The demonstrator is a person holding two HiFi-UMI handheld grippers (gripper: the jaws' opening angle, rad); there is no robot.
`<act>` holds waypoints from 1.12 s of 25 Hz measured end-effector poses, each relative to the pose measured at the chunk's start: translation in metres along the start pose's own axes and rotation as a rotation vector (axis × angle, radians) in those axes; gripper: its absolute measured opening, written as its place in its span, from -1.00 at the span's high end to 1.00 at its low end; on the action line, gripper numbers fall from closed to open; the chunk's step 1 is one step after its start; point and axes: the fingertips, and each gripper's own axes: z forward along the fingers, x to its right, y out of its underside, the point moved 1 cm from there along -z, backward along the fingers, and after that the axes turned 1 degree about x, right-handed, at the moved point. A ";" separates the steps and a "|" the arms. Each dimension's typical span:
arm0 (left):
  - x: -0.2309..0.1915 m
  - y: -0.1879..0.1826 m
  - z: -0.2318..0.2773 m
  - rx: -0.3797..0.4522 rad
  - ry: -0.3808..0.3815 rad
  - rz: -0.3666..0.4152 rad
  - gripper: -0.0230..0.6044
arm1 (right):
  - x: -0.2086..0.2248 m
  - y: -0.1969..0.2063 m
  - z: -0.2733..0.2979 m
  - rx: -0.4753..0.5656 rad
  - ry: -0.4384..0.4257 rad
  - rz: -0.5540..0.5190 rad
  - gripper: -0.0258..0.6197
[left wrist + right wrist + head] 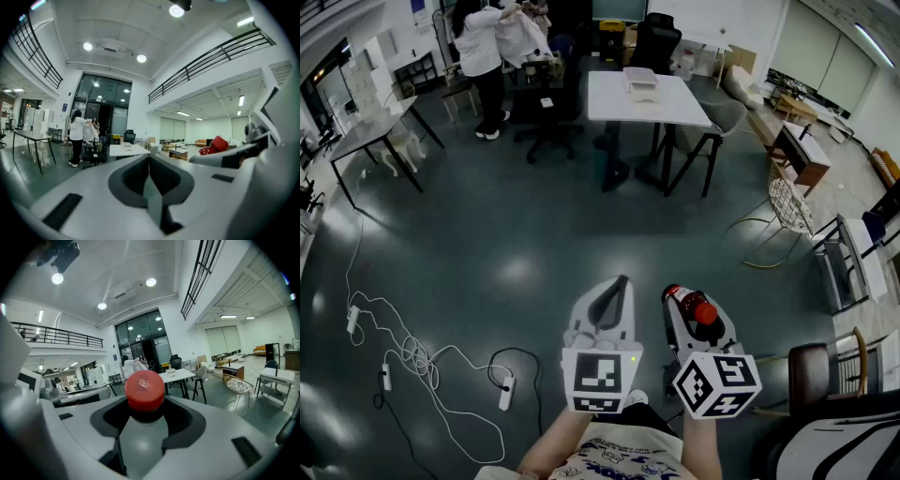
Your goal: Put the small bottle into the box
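The small bottle (700, 310), dark with a red cap, lies between the jaws of my right gripper (693, 302), which is shut on it; the cap (145, 390) fills the middle of the right gripper view. My left gripper (622, 281) is beside it on the left, its jaws closed together with nothing in them, as the left gripper view (151, 158) also shows. Both are held low in front of the person's body, over the floor. A pale box (639, 82) sits on a white table (614, 105) far ahead across the room.
Two people (487, 42) stand at the back left by black office chairs (548, 117). White cables and power strips (412, 361) lie on the floor at left. A wire chair (787, 206), shelves and a brown chair (820, 370) line the right side.
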 end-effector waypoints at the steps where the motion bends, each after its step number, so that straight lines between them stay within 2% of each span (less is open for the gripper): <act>1: -0.002 0.001 0.000 0.000 0.000 -0.001 0.86 | -0.001 0.001 0.001 -0.001 0.001 0.000 0.22; 19: -0.038 0.014 -0.020 -0.006 -0.001 0.005 0.86 | -0.028 0.015 0.011 0.000 0.016 0.020 0.22; 28: -0.059 0.020 -0.006 -0.027 -0.024 -0.003 0.87 | -0.028 0.019 0.039 -0.026 0.010 0.050 0.22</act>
